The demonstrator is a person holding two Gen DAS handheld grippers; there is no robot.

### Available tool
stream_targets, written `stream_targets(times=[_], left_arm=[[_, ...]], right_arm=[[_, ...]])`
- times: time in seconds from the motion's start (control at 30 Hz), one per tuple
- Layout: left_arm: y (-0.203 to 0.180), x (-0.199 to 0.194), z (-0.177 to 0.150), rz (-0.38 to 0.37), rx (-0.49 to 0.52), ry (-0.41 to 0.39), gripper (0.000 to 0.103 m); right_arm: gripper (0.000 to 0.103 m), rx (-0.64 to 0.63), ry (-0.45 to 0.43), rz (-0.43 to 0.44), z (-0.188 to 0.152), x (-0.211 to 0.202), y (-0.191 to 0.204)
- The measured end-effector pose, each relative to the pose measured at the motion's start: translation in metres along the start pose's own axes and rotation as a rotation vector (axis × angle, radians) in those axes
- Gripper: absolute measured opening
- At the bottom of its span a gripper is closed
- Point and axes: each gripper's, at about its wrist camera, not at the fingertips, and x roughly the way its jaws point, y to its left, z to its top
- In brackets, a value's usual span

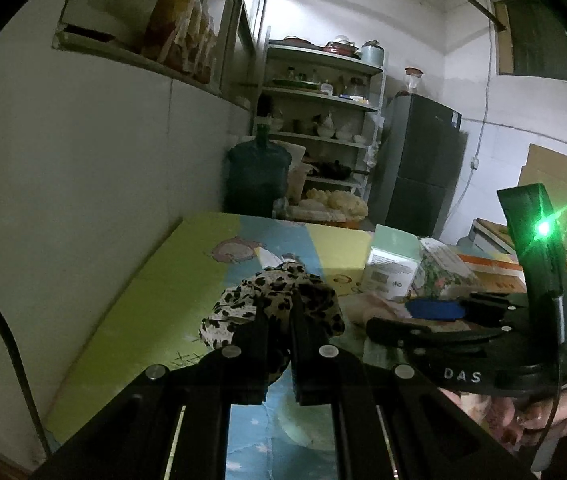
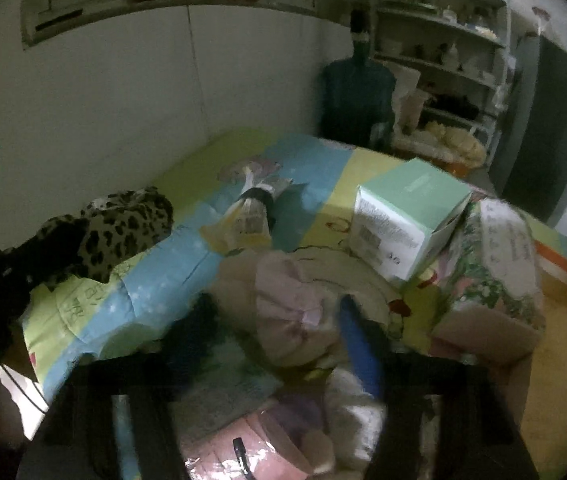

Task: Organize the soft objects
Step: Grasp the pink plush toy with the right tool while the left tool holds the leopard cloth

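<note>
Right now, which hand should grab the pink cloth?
Right, probably. The right gripper hangs over the pink cloth, jaws apart; the left gripper is shut on the leopard cloth.

A leopard-print cloth [image 1: 279, 300], crumpled, hangs bunched above the colourful mat [image 1: 143, 292]. A pale pink garment [image 2: 295, 304] lies rumpled on the mat, just beside the mint-green box [image 2: 403, 216].

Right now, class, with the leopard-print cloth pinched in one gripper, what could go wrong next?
1. The leopard-print cloth hangs loose from the shut left gripper; it may drag across the packet.
2. The right gripper straddles the pink cloth beside the mint-green box; it could knock it.
</note>
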Motion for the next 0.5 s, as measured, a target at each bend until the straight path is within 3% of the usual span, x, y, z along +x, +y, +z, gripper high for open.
stream_targets(times=[0.13, 0.17, 0.5], left_arm=[[0.001, 0.001, -0.003, 0.001, -0.007, 0.011, 0.008], [0.000, 0.001, -0.003, 0.002, -0.009, 0.013, 0.008], [-0.004, -0.001, -0.006, 0.007, 0.000, 0.020, 0.008]], right_arm=[[0.033, 0.041, -0.020, 0.024, 0.000, -0.002, -0.008], [0.016, 0.056, -0.028, 0.044, 0.000, -0.004, -0.011], [0.011, 0.127, -0.120, 0.093, -0.001, -0.037, -0.028]])
